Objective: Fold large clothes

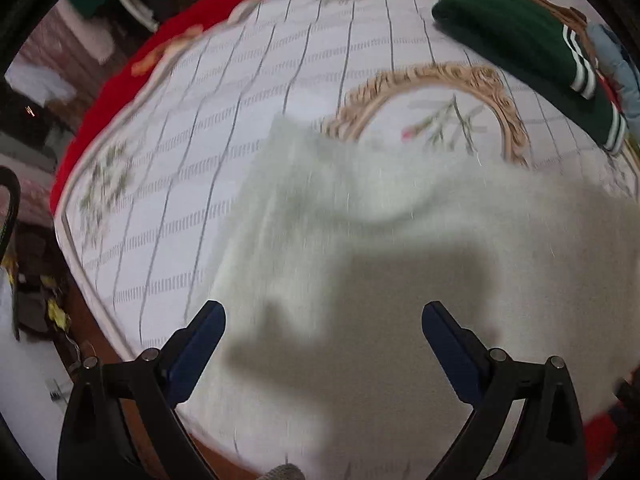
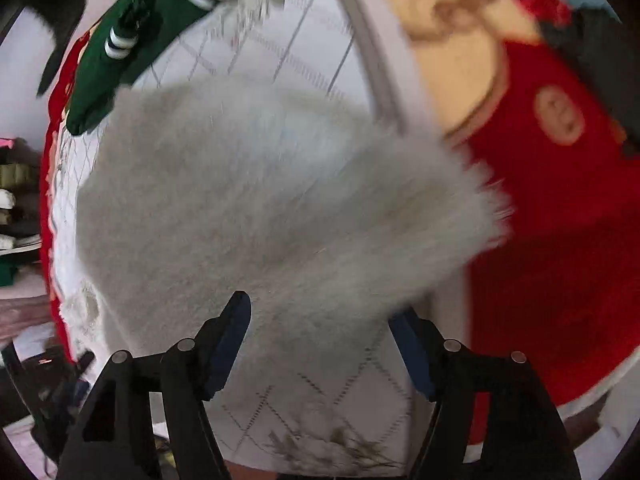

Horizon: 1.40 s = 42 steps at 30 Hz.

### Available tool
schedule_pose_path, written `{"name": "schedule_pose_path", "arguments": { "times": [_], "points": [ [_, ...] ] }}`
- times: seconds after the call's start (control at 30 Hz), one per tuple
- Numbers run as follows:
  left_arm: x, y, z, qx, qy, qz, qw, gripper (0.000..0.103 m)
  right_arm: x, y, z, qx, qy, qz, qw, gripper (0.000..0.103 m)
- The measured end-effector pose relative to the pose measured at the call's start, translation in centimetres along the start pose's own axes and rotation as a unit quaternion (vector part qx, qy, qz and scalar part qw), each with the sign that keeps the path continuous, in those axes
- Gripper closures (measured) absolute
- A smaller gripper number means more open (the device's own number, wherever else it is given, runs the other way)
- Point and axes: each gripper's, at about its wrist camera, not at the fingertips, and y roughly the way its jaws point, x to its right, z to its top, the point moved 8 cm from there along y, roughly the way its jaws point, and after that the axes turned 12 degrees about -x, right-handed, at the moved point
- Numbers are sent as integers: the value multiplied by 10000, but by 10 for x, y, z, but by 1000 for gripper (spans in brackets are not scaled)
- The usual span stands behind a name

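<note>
On the white patterned bedspread (image 1: 248, 128), spread flat: a large pale fuzzy garment (image 1: 420, 240), filling the near and right part of the left wrist view. Blurred by motion in both views, so weave and edges hard to make out. Crossed by the dark shadow of the rig in its near half.

Above it, the left gripper (image 1: 323, 320), blue-padded fingers (image 1: 202, 336) spread wide apart, nothing between them, no contact with the cloth visible. Likewise the right gripper (image 2: 322, 328): jaws wide open, empty, hovering over the near edge of the same pale fuzzy garment (image 2: 260, 208), with its right finger partly hidden behind the cloth's fuzzy edge.

No container in view, and no readable writing or label anywhere.

At the far right of the bedspread, well apart from the pale cloth in the left wrist view: a folded dark green garment (image 1: 516, 44) with white-striped cuffs. Seen from the right wrist as the same dark green garment (image 2: 120, 60) at upper left, close beside the pale cloth's far edge; touching or not, cannot tell. Beyond the green one, a bit of light blue fabric (image 1: 616, 68). Around the white panel, a red floral border (image 1: 108, 92), broad and red (image 2: 540, 240) on the right-wrist side. Beside the bed at left, dim clutter on the floor (image 1: 36, 280), too blurred to name.
</note>
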Motion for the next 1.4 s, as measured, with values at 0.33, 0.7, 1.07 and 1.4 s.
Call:
{"name": "schedule_pose_path", "arguments": {
  "times": [0.33, 0.7, 1.07, 1.4],
  "points": [
    [-45, 73, 82, -595, -932, -149, 9938, 0, -109, -39, 31, 198, -1374, -198, 9901, 31],
    [-59, 81, 66, -604, -1013, -245, 9927, 0, -239, 89, 91, -476, -2606, -741, 9614, 60],
    [7, -6, 34, -104, -300, -517, 9982, 0, -275, 19, 97, -850, -2913, -670, 9505, 57],
    [116, 54, 40, -593, 204, -749, 9952, 0, -223, 107, 97, -1906, -2306, -1001, 9489, 91]
  ]
}}
